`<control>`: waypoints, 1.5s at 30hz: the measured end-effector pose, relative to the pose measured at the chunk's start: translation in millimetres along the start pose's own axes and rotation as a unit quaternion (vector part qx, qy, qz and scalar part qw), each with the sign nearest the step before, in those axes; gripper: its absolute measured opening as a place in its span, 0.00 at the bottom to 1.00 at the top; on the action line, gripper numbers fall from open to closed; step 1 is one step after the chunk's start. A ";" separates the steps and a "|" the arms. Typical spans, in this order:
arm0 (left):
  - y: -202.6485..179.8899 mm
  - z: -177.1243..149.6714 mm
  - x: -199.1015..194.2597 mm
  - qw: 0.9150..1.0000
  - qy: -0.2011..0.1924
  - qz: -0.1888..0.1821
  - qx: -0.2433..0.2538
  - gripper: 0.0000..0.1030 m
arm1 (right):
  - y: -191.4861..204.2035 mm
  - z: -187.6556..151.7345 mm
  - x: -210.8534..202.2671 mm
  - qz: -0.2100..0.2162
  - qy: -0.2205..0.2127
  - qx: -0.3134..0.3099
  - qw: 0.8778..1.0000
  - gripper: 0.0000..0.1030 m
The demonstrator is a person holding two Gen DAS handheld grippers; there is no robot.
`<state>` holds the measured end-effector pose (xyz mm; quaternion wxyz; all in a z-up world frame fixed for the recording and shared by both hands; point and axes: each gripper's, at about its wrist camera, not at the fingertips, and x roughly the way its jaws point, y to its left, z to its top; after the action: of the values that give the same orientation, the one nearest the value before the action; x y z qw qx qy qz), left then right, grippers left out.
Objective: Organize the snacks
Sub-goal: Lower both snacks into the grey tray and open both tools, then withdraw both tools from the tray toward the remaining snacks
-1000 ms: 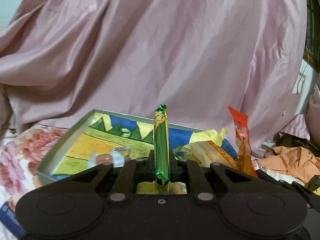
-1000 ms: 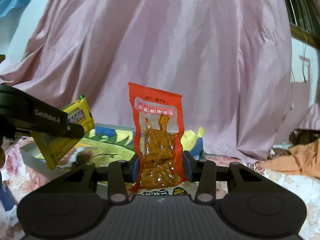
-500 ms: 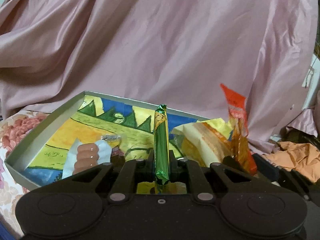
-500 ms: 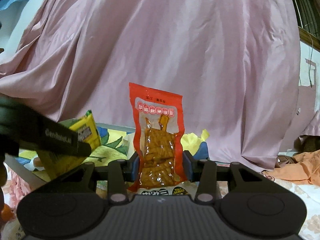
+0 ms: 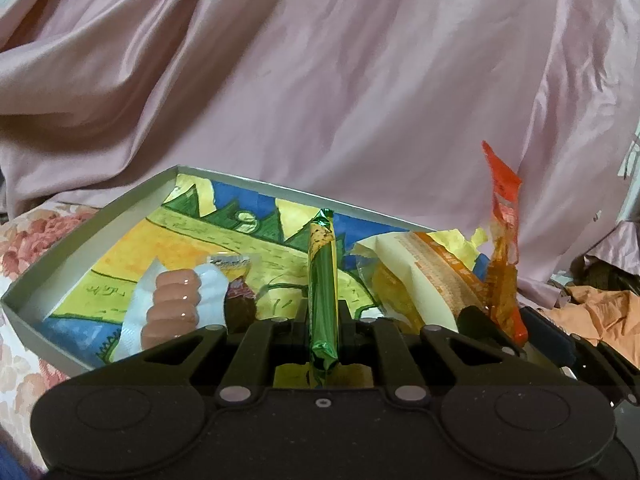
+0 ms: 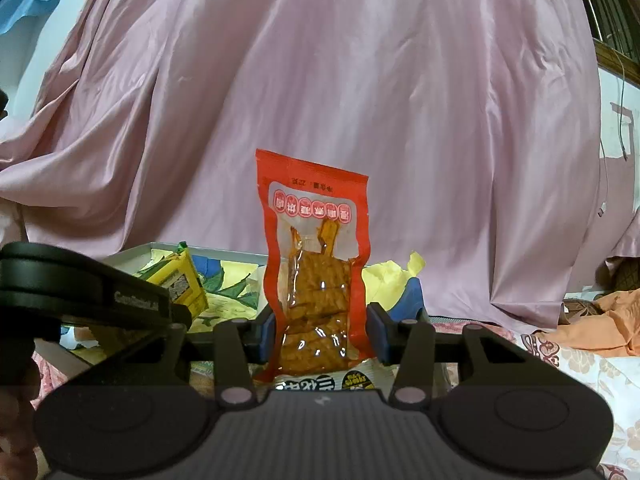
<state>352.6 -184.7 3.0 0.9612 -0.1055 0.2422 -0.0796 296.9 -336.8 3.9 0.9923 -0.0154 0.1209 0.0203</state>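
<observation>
1. Left gripper [image 5: 323, 320]: jaws closed edge-on across a green-and-yellow packet [image 5: 322, 280], which stands upright between them. It hangs over the near part of the box [image 5: 100, 224], above the painted floor.
2. Right gripper [image 6: 320, 320]: jaws clamped on a red pouch [image 6: 316, 264] at its lower half, the pouch upright with its top free. It sits just right of the left gripper, near the box's right end.
3. Box contents: a sausage pack [image 5: 172, 308] at near left, an orange-and-white bag [image 5: 424, 276] at right, with bare floor between them.
4. Step in hand, as I judge it: set both snacks into the box.
5. Method, left: I would lower the packet onto the bare floor between sausage pack and bag, tilt it flat, then part the jaws low so it does not bounce.
6. Method, right: I would hold off until the left gripper clears, then lay the pouch beside the bag, not on it.
7. Risk: the two grippers are close; a shared descent could knock them together.
</observation>
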 end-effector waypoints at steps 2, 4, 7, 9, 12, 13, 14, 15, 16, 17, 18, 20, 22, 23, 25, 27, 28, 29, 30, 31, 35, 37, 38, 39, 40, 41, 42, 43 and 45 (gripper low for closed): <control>2.4 0.2 0.0 1.000 0.002 0.002 -0.006 0.11 | 0.0 0.0 0.1 0.000 0.000 0.000 1.000 0.49; 4.6 0.5 1.1 1.000 0.004 0.003 -0.011 0.11 | 0.1 -0.1 -0.1 0.000 0.000 0.000 1.000 0.50; 6.6 0.5 1.1 1.000 0.006 0.004 -0.016 0.12 | -0.4 0.1 0.1 0.000 0.000 0.000 1.000 0.51; 7.6 1.8 0.7 1.000 0.005 0.006 -0.020 0.22 | -0.2 0.2 -0.2 -0.003 0.000 0.002 1.000 0.54; 9.0 2.2 -3.8 1.000 0.000 0.010 -0.027 0.32 | 1.2 0.6 -2.0 -0.008 -0.001 -0.002 1.000 0.58; 9.4 2.7 -4.8 1.000 -0.001 0.012 -0.029 0.35 | 2.0 0.7 -2.7 -0.007 -0.001 -0.005 1.000 0.59; 9.8 3.0 -6.0 0.999 -0.001 0.016 -0.031 0.41 | 2.7 1.1 -3.5 -0.007 -0.001 -0.007 1.000 0.61; 10.5 3.1 -7.5 0.999 -0.002 0.019 -0.033 0.48 | 3.6 1.1 -4.4 -0.008 -0.002 -0.009 1.000 0.64; 10.9 3.4 -9.6 0.999 -0.005 0.021 -0.035 0.52 | 4.3 1.4 -5.6 -0.008 -0.004 -0.010 1.000 0.66; 11.2 3.9 -12.1 0.999 -0.008 0.023 -0.036 0.58 | 4.7 1.8 -6.8 -0.008 -0.006 -0.011 1.000 0.69; 11.3 4.8 -15.4 0.999 -0.012 0.024 -0.035 0.64 | 4.8 2.3 -8.4 -0.008 -0.008 -0.011 1.000 0.72; 10.5 6.9 -22.2 0.999 -0.021 0.026 -0.033 0.73 | 4.7 3.3 -12.0 -0.009 -0.012 -0.009 1.000 0.78; 9.1 9.6 -30.0 0.999 -0.032 0.029 -0.028 0.78 | 4.2 4.3 -16.7 -0.009 -0.017 -0.007 1.000 0.81; 8.5 11.2 -33.0 0.998 -0.037 0.032 -0.025 0.82 | 3.7 5.2 -19.5 -0.009 -0.020 -0.005 1.000 0.84; 6.5 13.5 -42.0 0.998 -0.048 0.035 -0.020 0.90 | 2.4 6.8 -26.0 -0.008 -0.026 -0.002 1.000 0.89; 4.8 15.2 -51.3 0.997 -0.061 0.040 -0.017 0.96 | 0.4 8.8 -32.9 -0.009 -0.032 0.002 0.999 0.95; 4.4 16.0 -56.8 0.997 -0.068 0.041 -0.016 0.97 | -0.6 10.2 -36.6 -0.009 -0.036 0.003 0.999 0.96; 4.5 17.0 -61.3 0.996 -0.072 0.040 -0.015 0.99 | -1.6 11.2 -40.9 -0.010 -0.040 0.005 0.999 0.98; 4.7 17.8 -65.8 0.996 -0.076 0.040 -0.014 0.99 | -2.6 12.5 -44.6 -0.011 -0.044 0.006 0.999 0.99; 5.2 18.1 -70.8 0.996 -0.080 0.040 -0.013 0.99 | -3.7 13.7 -49.3 -0.012 -0.048 0.009 0.999 0.99; 7.8 18.9 -90.6 0.995 -0.091 0.047 -0.007 0.99 | -6.8 18.8 -65.8 -0.016 -0.061 0.016 0.998 1.00; 11.1 18.4 -100.9 0.994 -0.094 0.049 -0.007 0.99 | -6.8 20.4 -73.9 -0.019 -0.066 0.016 0.998 1.00; 13.1 17.8 -107.0 0.994 -0.095 0.051 -0.007 0.99 | -6.8 20.8 -79.2 -0.019 -0.069 0.016 0.997 1.00; 15.2 16.8 -113.3 0.994 -0.096 0.052 -0.007 0.99 | -6.7 21.3 -84.1 -0.017 -0.071 0.015 0.997 1.00; 17.8 16.0 -118.9 0.994 -0.097 0.053 -0.008 0.99 | -6.8 21.3 -88.9 -0.015 -0.072 0.016 0.997 1.00; 20.3 14.8 -124.9 0.994 -0.097 0.054 -0.009 0.99 | -7.6 20.6 -95.0 -0.012 -0.077 0.019 0.997 1.00; 22.7 13.5 -130.8 0.994 -0.097 0.055 -0.010 0.99 | -8.0 19.7 -99.1 -0.010 -0.078 0.022 0.997 1.00; 25.4 12.1 -137.0 0.994 -0.096 0.056 -0.010 0.99 | -8.4 18.2 -103.1 -0.007 -0.075 0.026 0.997 1.00; 31.1 8.1 -150.1 0.994 -0.096 0.057 -0.010 0.99 | -8.0 16.0 -109.2 -0.007 -0.067 0.030 0.997 1.00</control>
<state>229.1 -122.7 69.8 0.9819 -0.1083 0.1553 -0.0113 195.1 -348.2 45.9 0.9983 0.0151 0.0549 0.0107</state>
